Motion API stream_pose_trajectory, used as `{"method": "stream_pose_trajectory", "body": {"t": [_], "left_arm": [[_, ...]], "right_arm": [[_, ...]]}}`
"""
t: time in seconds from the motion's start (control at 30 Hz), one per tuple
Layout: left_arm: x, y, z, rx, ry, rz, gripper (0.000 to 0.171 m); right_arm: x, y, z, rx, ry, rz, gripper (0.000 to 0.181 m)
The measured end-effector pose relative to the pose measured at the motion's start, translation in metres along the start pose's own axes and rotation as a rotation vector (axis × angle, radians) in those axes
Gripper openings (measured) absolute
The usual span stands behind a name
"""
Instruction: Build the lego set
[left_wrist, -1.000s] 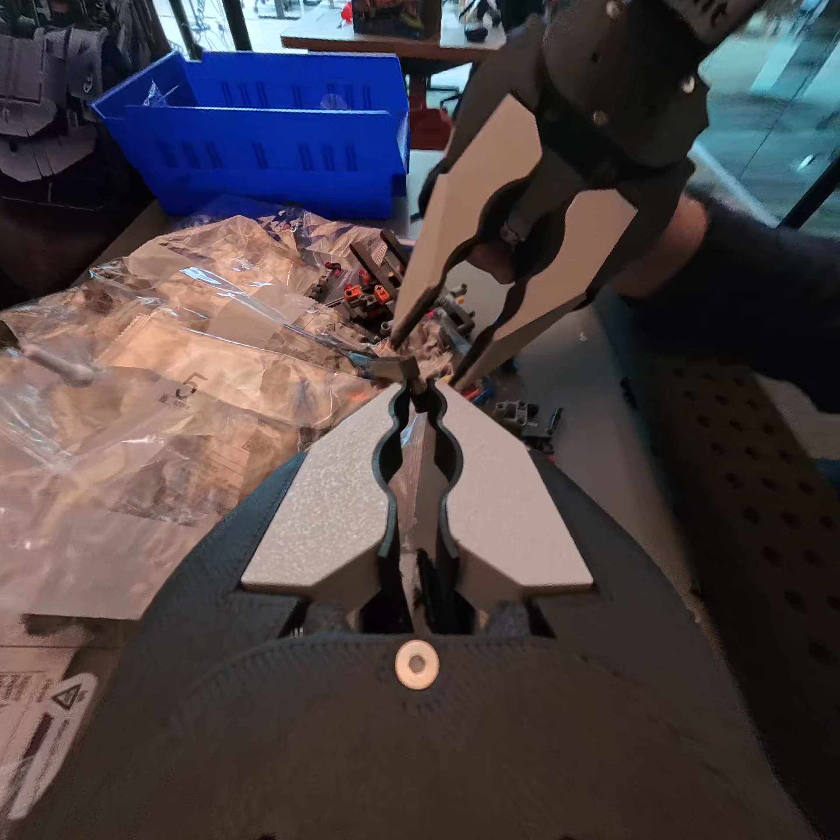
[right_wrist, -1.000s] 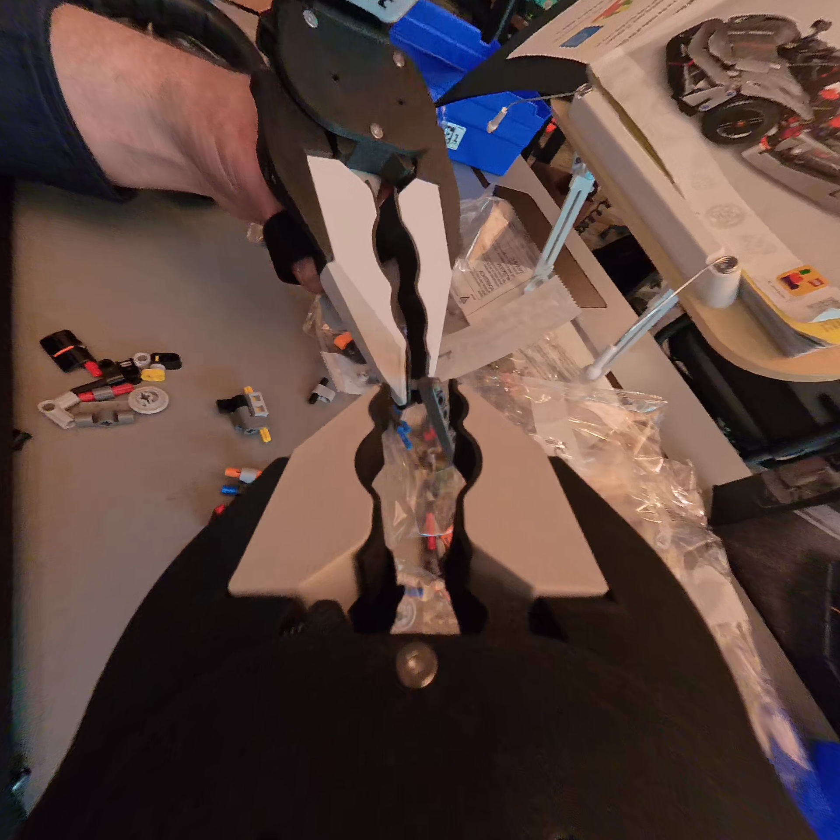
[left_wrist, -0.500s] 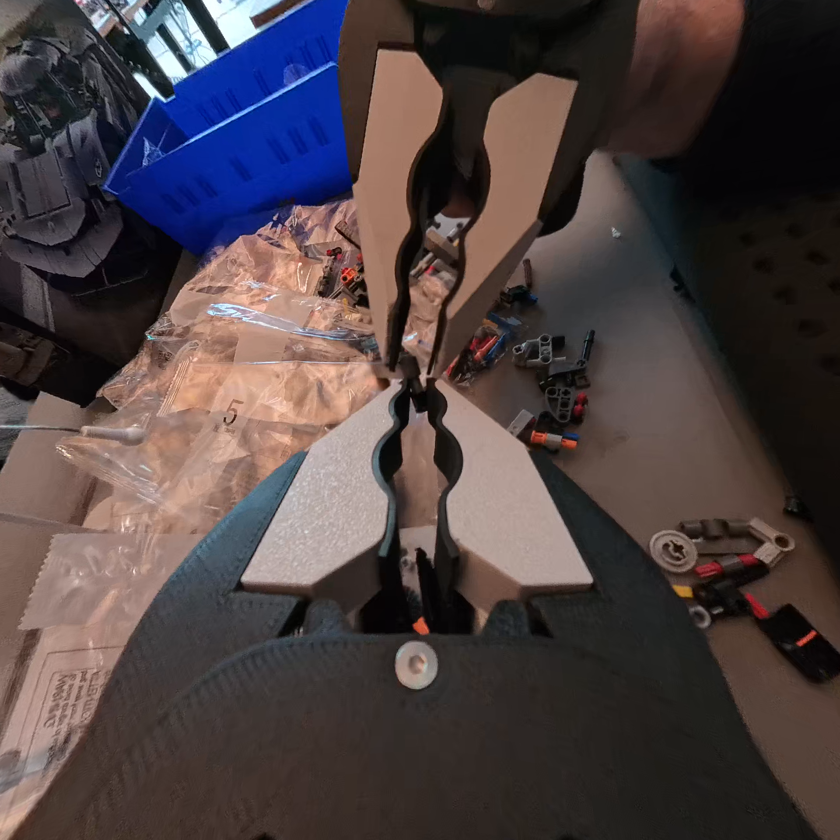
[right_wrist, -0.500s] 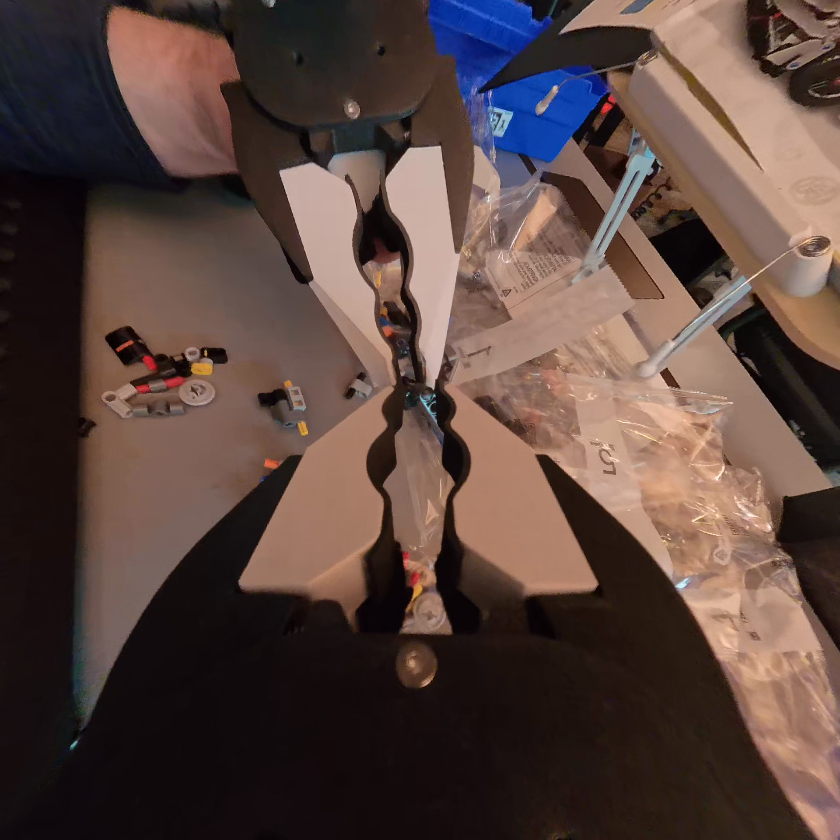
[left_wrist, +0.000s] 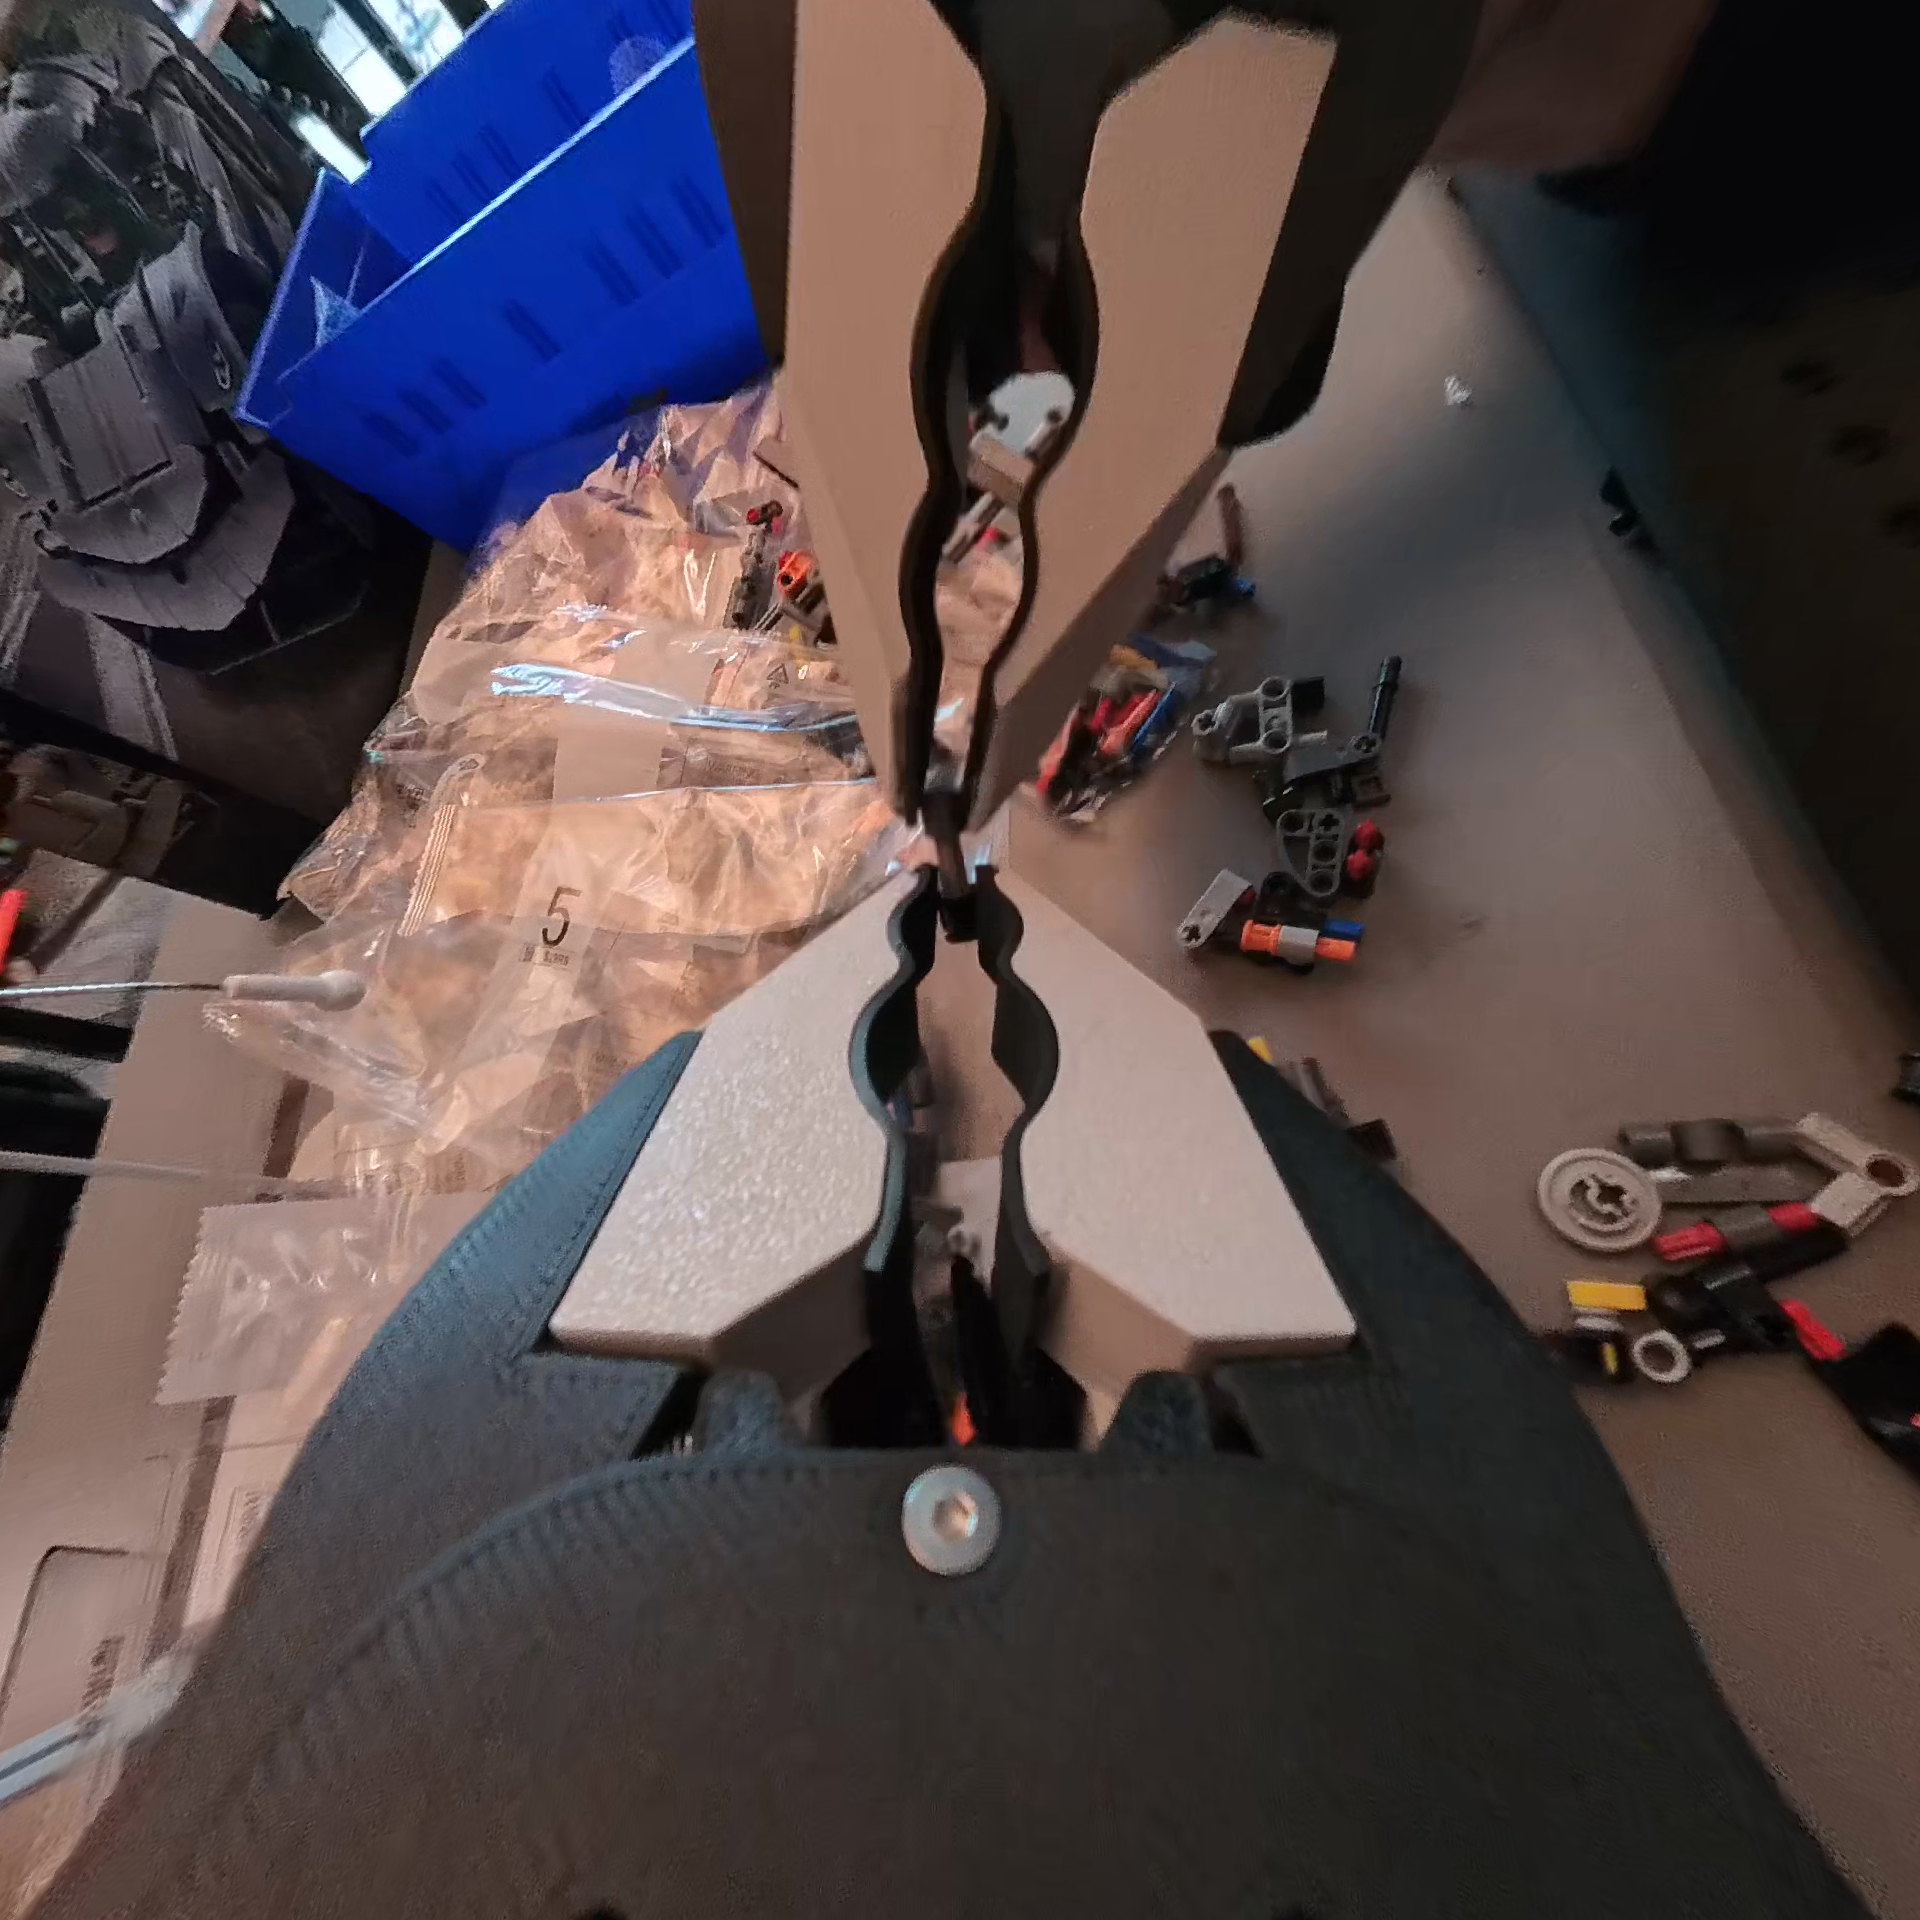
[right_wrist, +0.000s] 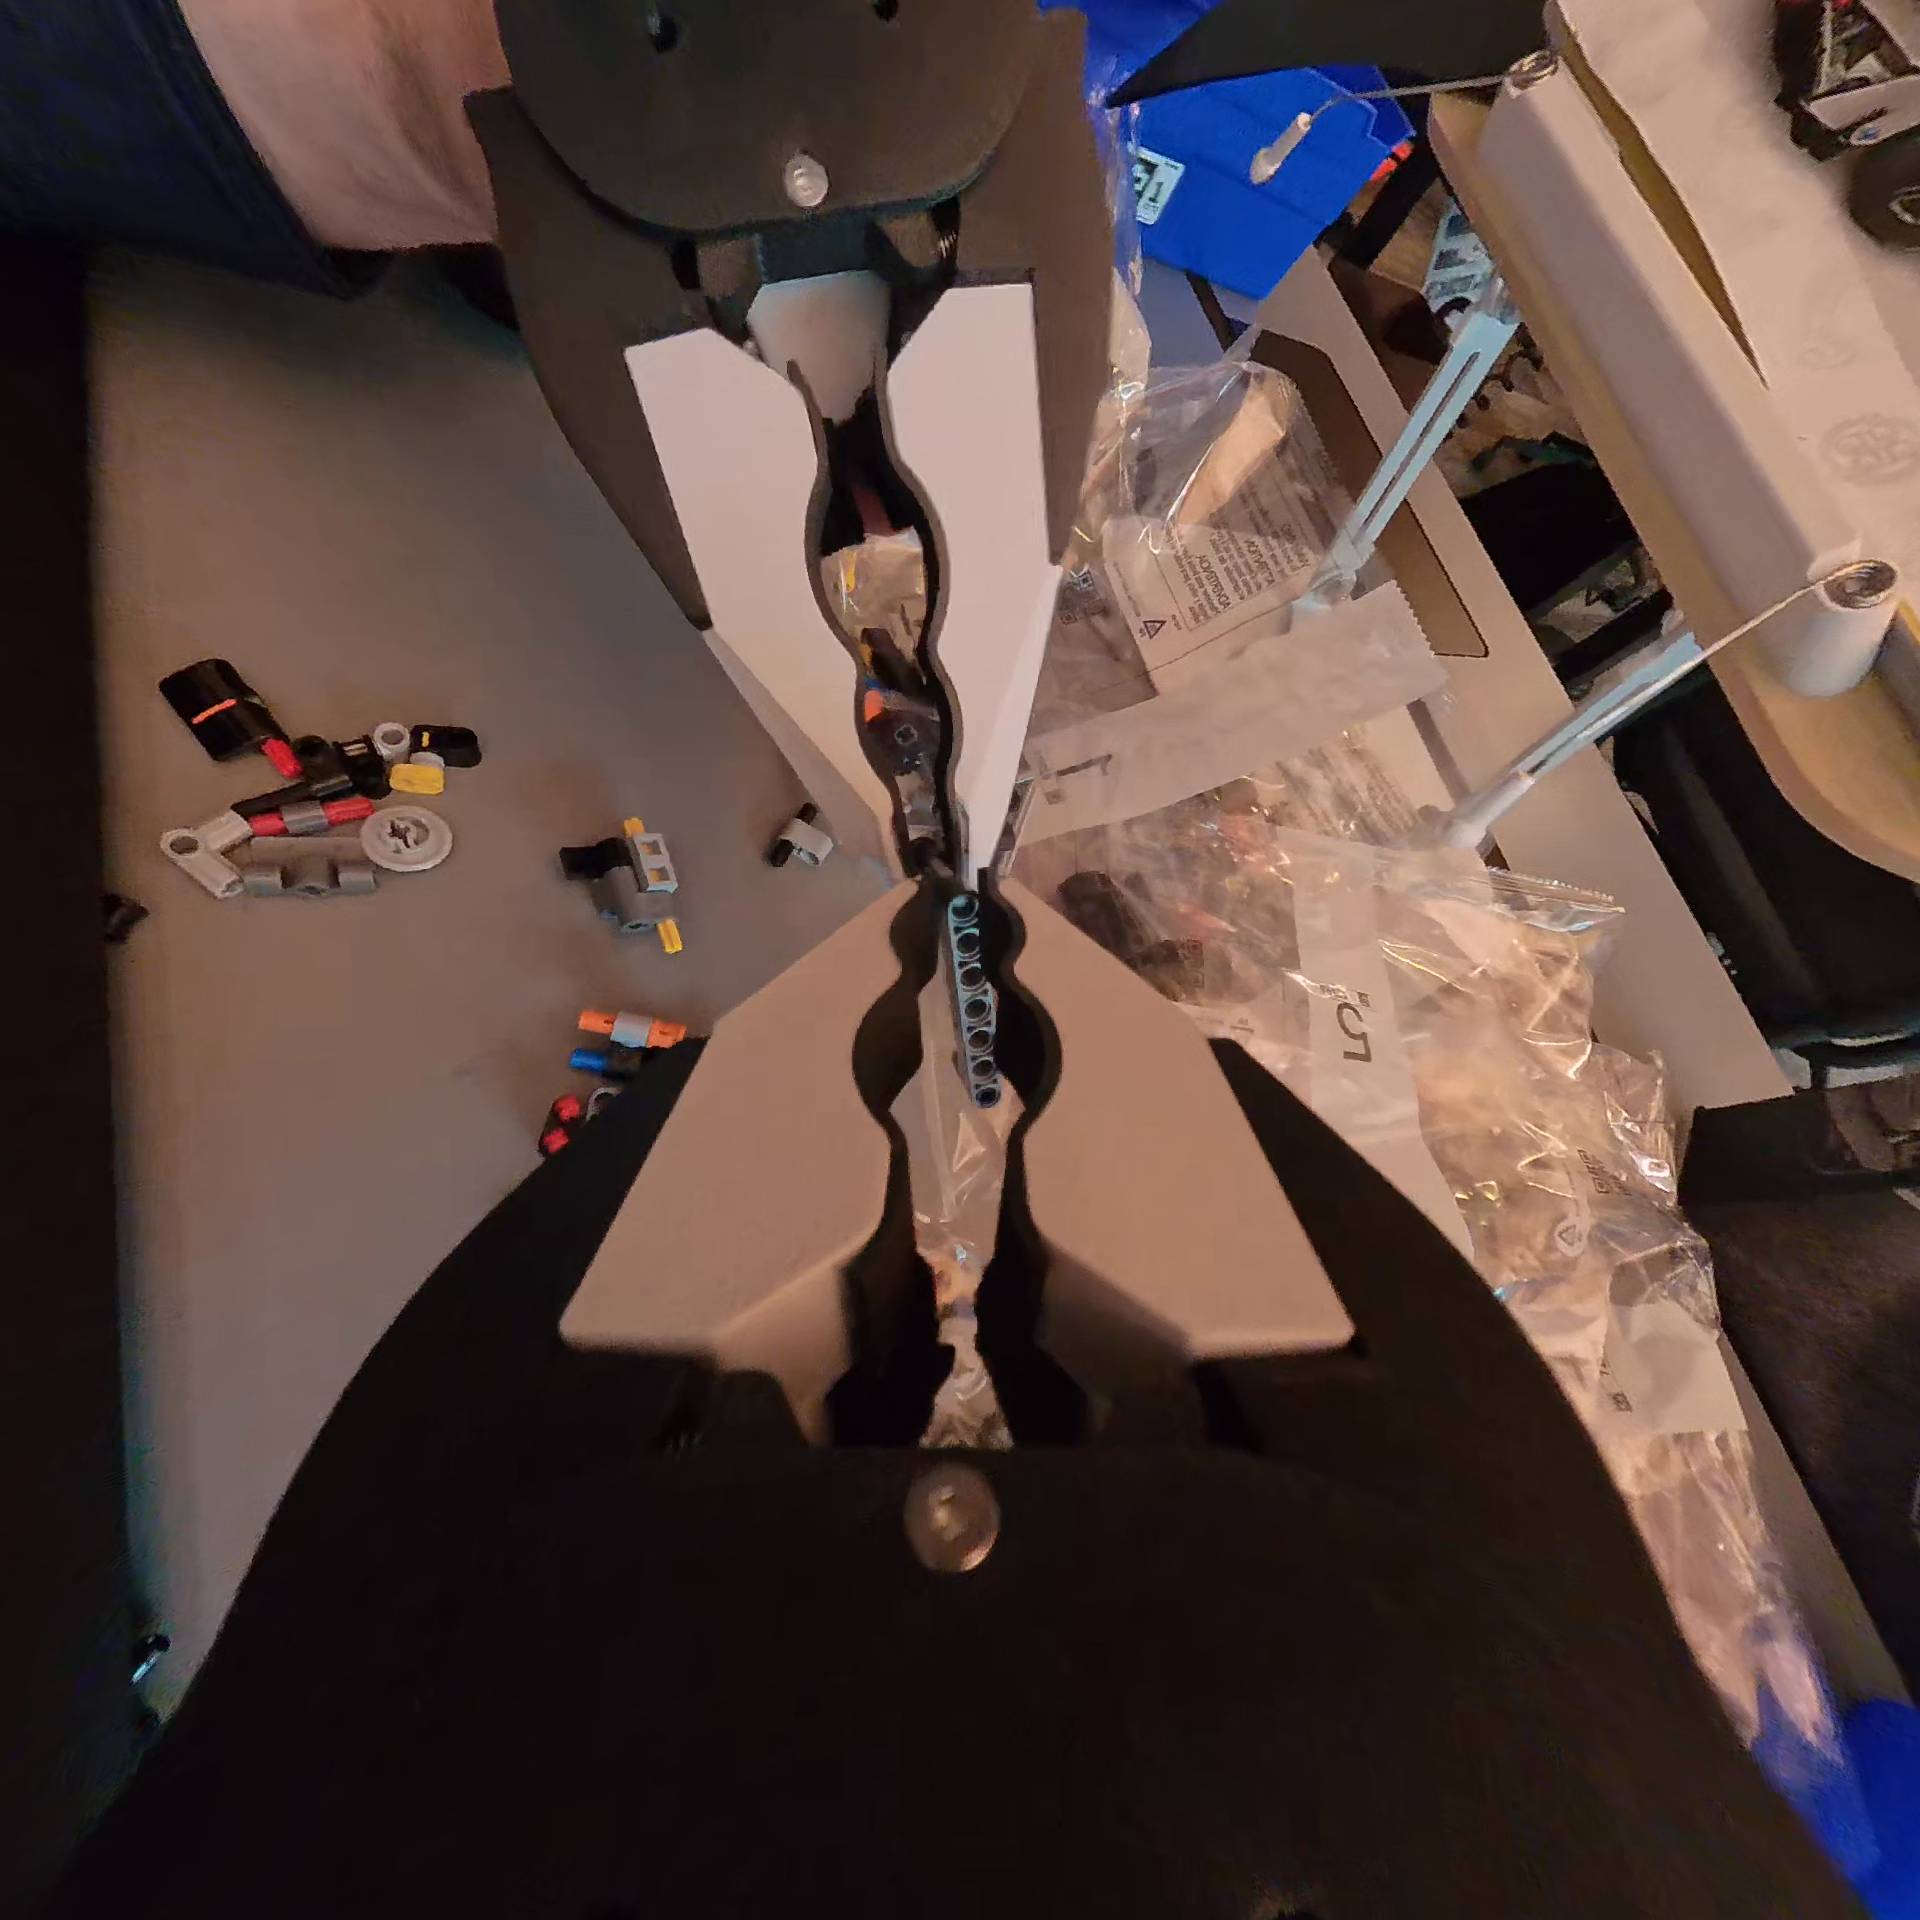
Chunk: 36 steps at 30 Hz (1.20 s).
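My left gripper and right gripper meet tip to tip above the grey table. Between the tips is a thin grey beam with several holes; in the left wrist view it shows only as a dark sliver. In the right wrist view the beam lies along the gap of my right gripper, and my left gripper comes down from the top and pinches its far end. Both pairs of jaws are closed narrowly on the beam.
Loose small parts lie on the table. Clear plastic bags of parts are heaped beside them. A blue bin stands behind. A box with a car picture is at the right. Only a small space, under 4 cm, lies between the two pairs of fingers.
My right gripper was open a second ago and has shut on the beam held by my left gripper. Both grippers have swung into line, tip to tip, and come closer.
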<state>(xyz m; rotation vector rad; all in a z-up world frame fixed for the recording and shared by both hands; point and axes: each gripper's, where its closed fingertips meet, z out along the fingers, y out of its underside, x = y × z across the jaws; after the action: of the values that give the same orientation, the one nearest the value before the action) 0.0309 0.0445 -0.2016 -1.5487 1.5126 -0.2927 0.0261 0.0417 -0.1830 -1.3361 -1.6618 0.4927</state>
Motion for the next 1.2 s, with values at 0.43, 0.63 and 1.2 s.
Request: {"method": "stream_pose_trajectory", "body": {"t": [0.43, 0.63, 1.2], "left_arm": [[0.029, 0.014, 0.003, -0.017, 0.214, -0.116, 0.005], [0.026, -0.009, -0.002, 0.122, 0.240, -0.200, 0.022], [0.015, -0.029, 0.002, 0.258, 0.221, -0.289, 0.004]], "right_arm": [[-0.004, 0.005, -0.002, 0.038, -0.098, 0.108, 0.004], [-0.009, -0.009, -0.006, 0.146, -0.185, 0.191, 0.004], [-0.001, -0.021, -0.013, 0.254, -0.198, 0.267, 0.000]]}}
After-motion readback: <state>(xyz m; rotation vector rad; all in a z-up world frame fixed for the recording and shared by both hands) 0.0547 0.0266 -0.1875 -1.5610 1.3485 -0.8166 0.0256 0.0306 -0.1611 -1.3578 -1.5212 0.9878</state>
